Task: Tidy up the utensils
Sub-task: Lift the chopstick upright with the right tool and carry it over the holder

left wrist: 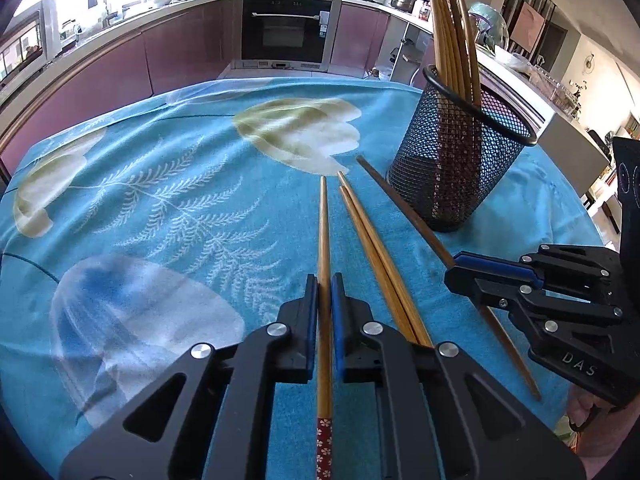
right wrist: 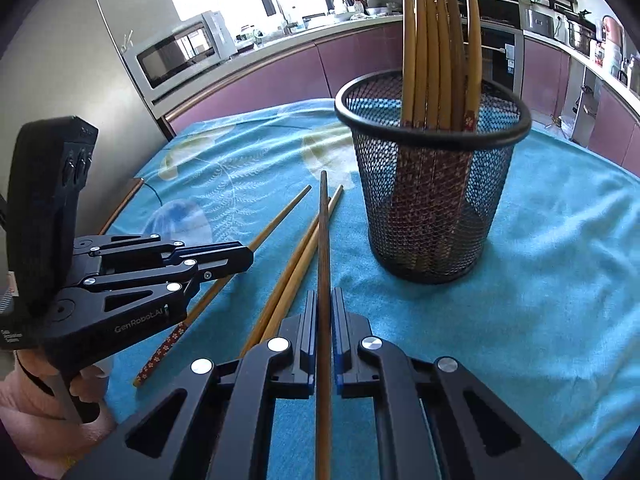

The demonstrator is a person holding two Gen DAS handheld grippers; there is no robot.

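Four chopsticks are still out on the blue cloth [left wrist: 168, 200] — two gripped, two loose. Nearest, the left gripper [left wrist: 324, 292] is clamped on a light chopstick [left wrist: 323, 232] with a red patterned end, pointing toward twelve o'clock and angled down. At three o'clock of it, the right gripper [right wrist: 324, 308] pinches a dark chopstick [right wrist: 323, 240], also tilted downward. Between them lies a loose pair [left wrist: 368, 232]. Farther off, at one o'clock, the mesh holder [left wrist: 452, 168] already stands with several chopsticks inside — roughly over half done, I judge.
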